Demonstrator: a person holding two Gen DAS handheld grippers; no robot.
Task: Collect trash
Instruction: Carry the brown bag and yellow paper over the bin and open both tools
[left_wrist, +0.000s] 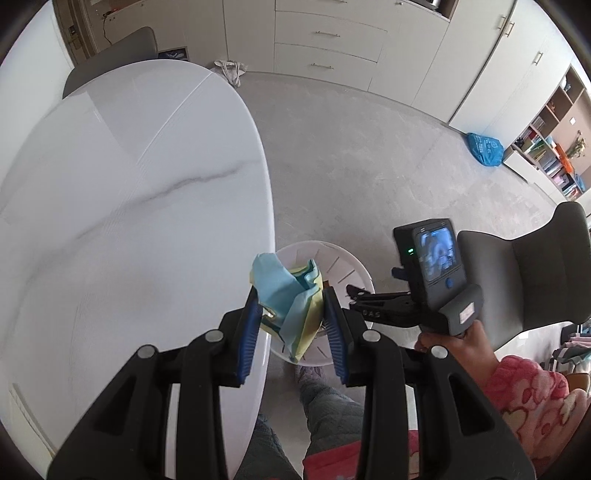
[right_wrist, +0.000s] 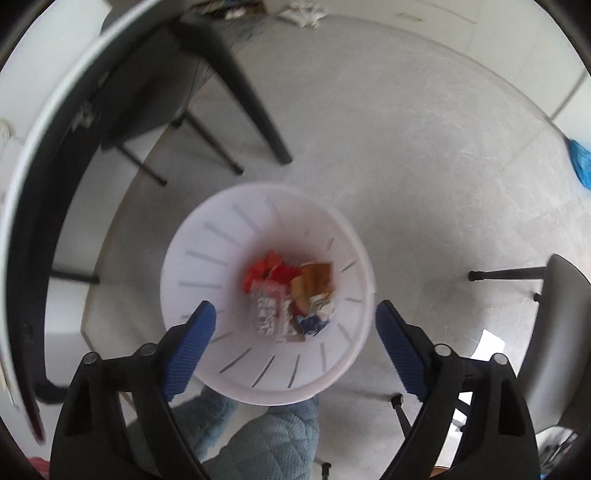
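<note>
While left claw (left_wrist: 293, 321) grips wrapper (left_wrist: 291, 295) — right claw (right_wrist: 295, 343) (wide apart) over bin (right_wrist: 184, 266).

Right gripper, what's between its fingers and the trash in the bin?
Nothing: in the right wrist view the right gripper hangs open above the white bin, trash at its bottom.

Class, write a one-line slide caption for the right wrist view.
Open right gripper above white bin holding wrappers.
</note>
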